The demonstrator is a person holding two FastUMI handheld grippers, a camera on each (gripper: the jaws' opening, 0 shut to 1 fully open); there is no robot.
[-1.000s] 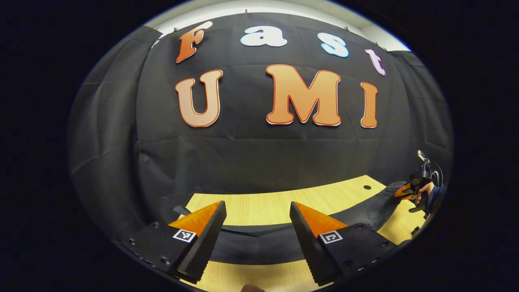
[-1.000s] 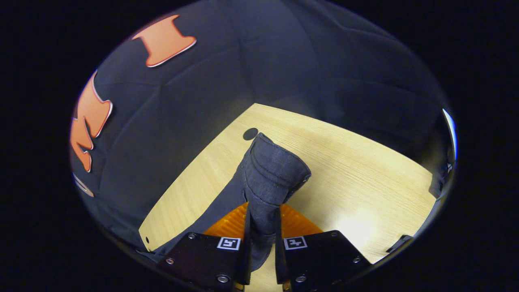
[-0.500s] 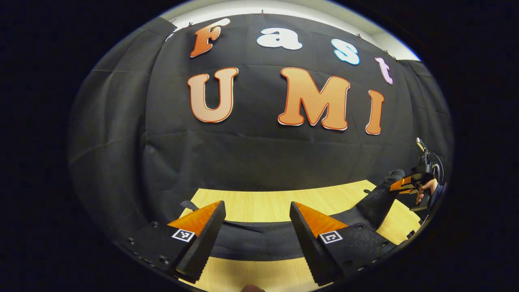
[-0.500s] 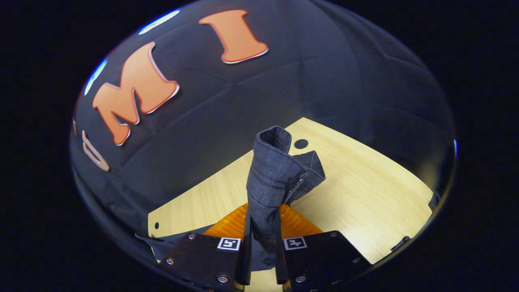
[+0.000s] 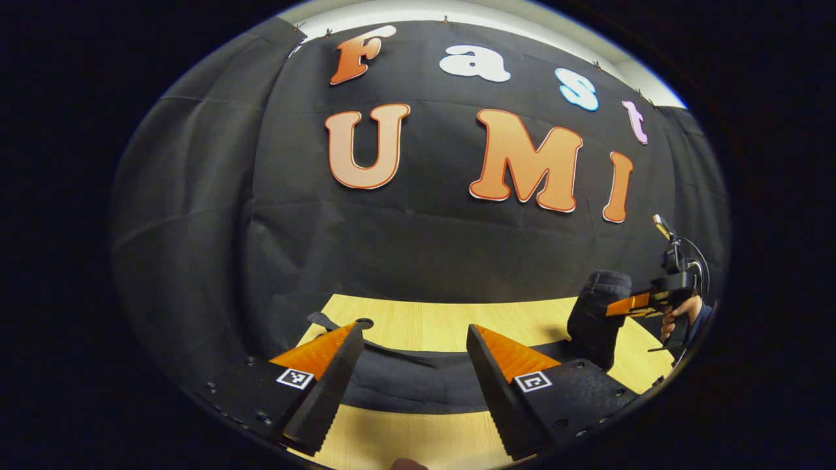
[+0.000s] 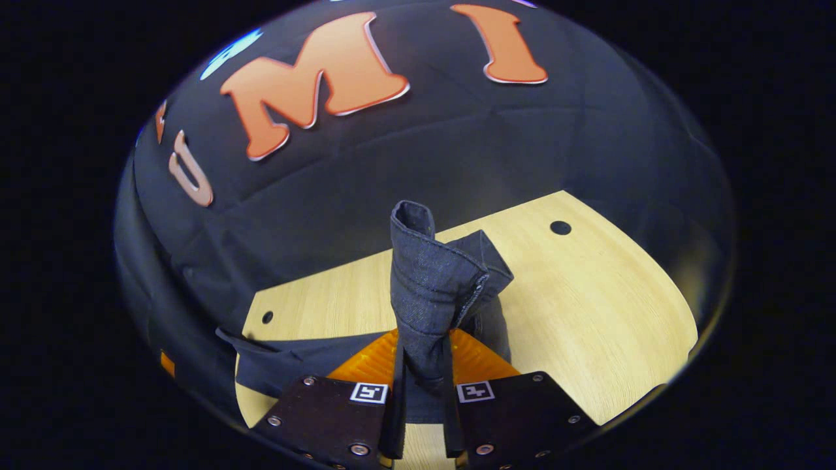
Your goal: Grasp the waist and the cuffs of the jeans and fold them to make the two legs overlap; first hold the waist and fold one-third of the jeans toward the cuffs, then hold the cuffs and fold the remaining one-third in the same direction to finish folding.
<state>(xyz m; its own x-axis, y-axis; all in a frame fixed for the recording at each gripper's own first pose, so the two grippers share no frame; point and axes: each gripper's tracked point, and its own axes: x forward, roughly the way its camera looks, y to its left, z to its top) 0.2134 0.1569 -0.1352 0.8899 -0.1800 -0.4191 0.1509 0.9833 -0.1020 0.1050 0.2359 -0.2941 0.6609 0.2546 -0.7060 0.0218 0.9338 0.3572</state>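
Note:
Dark jeans (image 5: 411,382) lie across the wooden table (image 5: 450,316) in the left gripper view. My left gripper (image 5: 413,328) stands open just above them, one finger on either side of the cloth, gripping nothing. Far to the right in that view, my right gripper (image 5: 620,307), held by a hand (image 5: 679,316), carries one end of the jeans (image 5: 597,313) raised off the table. In the right gripper view, that gripper (image 6: 423,339) is shut on this bunched end (image 6: 434,281), which stands up between the fingers. The rest of the jeans (image 6: 294,359) trails to the left on the table (image 6: 588,294).
The black cloth wall closes off the back and sides of the table. The tabletop has small round holes (image 6: 560,228) (image 6: 267,317) (image 5: 364,322). Bare wood lies to the right of the raised end in the right gripper view.
The right gripper has lifted its end of the jeans higher and swung it in toward the left gripper. The left gripper stays open and has shifted slightly over the cloth.

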